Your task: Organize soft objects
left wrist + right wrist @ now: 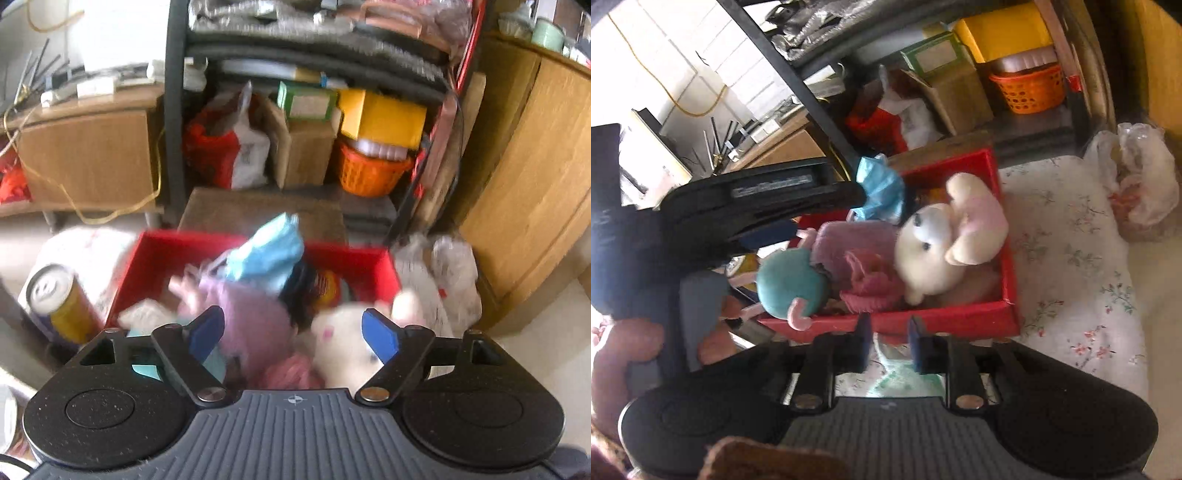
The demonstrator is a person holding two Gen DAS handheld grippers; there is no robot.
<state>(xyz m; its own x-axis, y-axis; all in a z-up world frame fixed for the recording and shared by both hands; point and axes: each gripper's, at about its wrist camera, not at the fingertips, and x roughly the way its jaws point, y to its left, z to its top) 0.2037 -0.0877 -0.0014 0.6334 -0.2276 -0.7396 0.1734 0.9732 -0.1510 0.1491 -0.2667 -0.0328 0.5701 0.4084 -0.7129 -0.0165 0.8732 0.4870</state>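
Two grippers are seen, each held tilted downward toward a red box (pixel 960 319). The left gripper (pixel 293 332) is spread wide above the box, and nothing is pinched between its blue pads (pixel 380 334); in the right wrist view it (pixel 812 206) reaches in from the left side, carried by a hand (pixel 635 343). The right gripper (pixel 888 341) is placed just before the near wall of the box, its jaws only a little apart; whether something is pinched there cannot be told. Inside the box the soft toys are packed together: a white plush animal (pixel 931 251), a purple plush (pixel 243 314), a pink knitted piece (pixel 871 284), a teal round toy (pixel 790 280) and a light blue bag (pixel 266 251). A can (pixel 62 302) stands just beside the box. A floral cloth (pixel 1067 266) lies under and beside it.
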